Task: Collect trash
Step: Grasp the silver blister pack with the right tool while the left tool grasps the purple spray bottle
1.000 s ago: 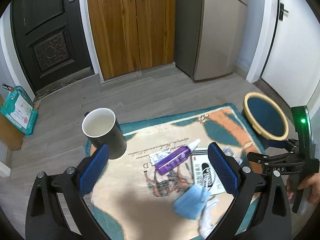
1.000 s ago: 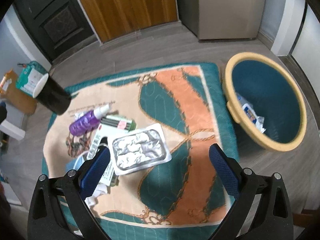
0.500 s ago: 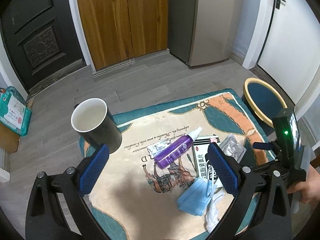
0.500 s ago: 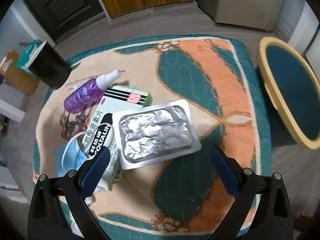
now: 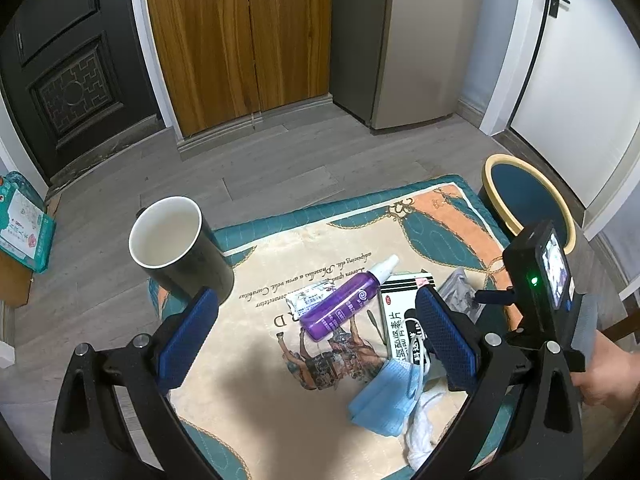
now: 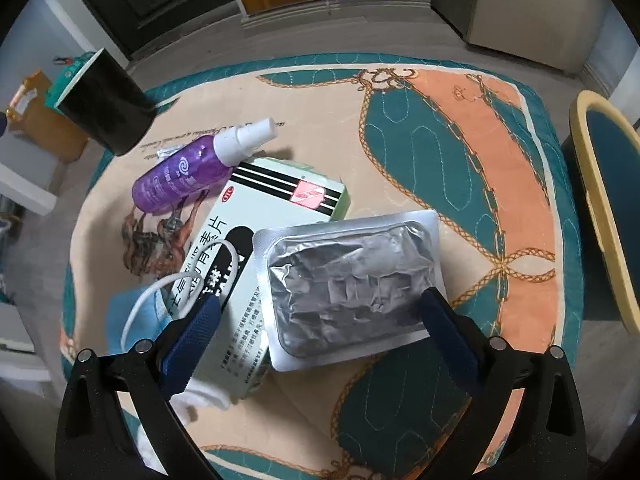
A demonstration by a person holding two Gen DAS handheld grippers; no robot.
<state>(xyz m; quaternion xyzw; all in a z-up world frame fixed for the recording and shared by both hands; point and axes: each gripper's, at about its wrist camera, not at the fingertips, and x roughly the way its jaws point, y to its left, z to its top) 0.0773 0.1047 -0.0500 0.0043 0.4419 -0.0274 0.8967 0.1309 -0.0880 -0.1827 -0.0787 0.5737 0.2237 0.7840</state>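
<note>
Trash lies on a patterned mat (image 6: 460, 152): a silver foil blister pack (image 6: 352, 280), a white-green medicine box (image 6: 256, 248), a purple spray bottle (image 6: 188, 172), a blue face mask (image 5: 388, 400), a small white sachet (image 5: 312, 298) and white tissue (image 5: 420, 432). My right gripper (image 6: 320, 312) is open, low over the blister pack, with its jaws on either side of it. My left gripper (image 5: 316, 320) is open and empty, held above the bottle and sachet. A yellow-rimmed blue bin (image 5: 528, 200) stands right of the mat.
A black mug (image 5: 176, 248) with a white inside stands at the mat's left corner. A teal packet (image 5: 24, 224) on a cardboard box lies on the floor at far left. Wooden doors, a dark door and a grey cabinet line the back wall.
My right gripper has swung left from the bin and come down close over the blister pack. My left gripper has risen slightly; the trash has not moved.
</note>
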